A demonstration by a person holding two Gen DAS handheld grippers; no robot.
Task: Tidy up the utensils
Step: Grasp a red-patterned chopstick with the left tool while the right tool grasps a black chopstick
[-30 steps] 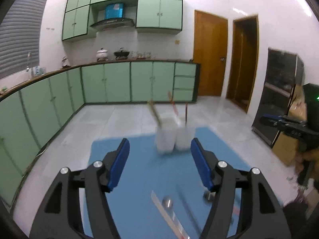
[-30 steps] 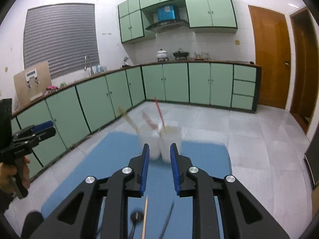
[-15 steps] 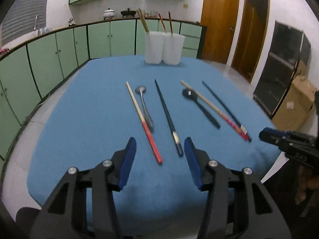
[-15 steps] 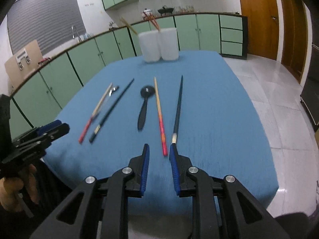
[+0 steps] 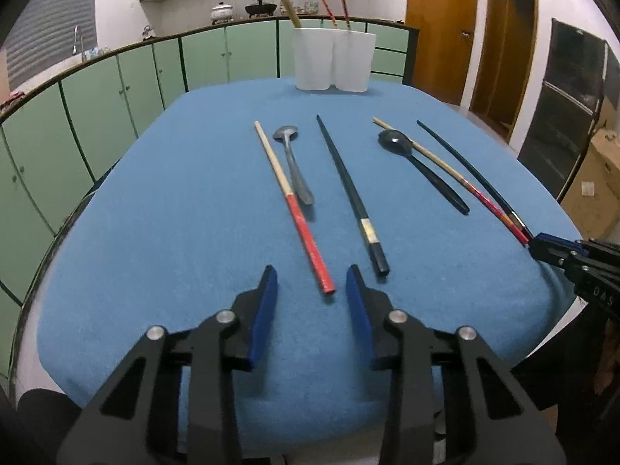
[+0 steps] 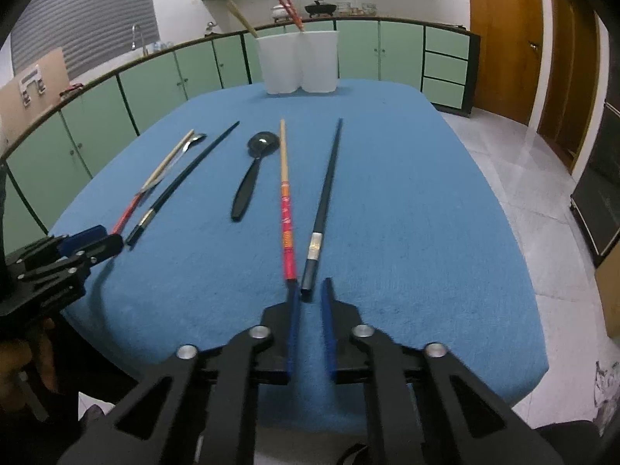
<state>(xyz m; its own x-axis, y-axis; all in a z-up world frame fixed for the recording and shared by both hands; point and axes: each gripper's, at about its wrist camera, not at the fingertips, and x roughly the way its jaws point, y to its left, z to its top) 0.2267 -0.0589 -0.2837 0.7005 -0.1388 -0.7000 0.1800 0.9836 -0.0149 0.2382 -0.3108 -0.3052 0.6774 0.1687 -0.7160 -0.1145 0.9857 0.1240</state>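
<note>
Six utensils: loose on blue tablecloth (image 5: 186, 209), listed left to right.
Left gripper (image 5: 311, 286): fingers parted, empty, low over near edge, butt of red-handled chopstick (image 5: 293, 207) just ahead.
Metal spoon (image 5: 293, 162): touching that chopstick's right side.
Black chopstick (image 5: 350, 190): right of spoon, apart.
Black spoon (image 6: 254, 168): centre, beside patterned red chopstick (image 6: 286, 201).
Second black chopstick (image 6: 324, 199): furthest right.
Right gripper (image 6: 310, 290): fingers narrowly parted, nothing held, its butt just ahead.
White holder (image 5: 333, 60): far edge, chopsticks standing inside.
</note>
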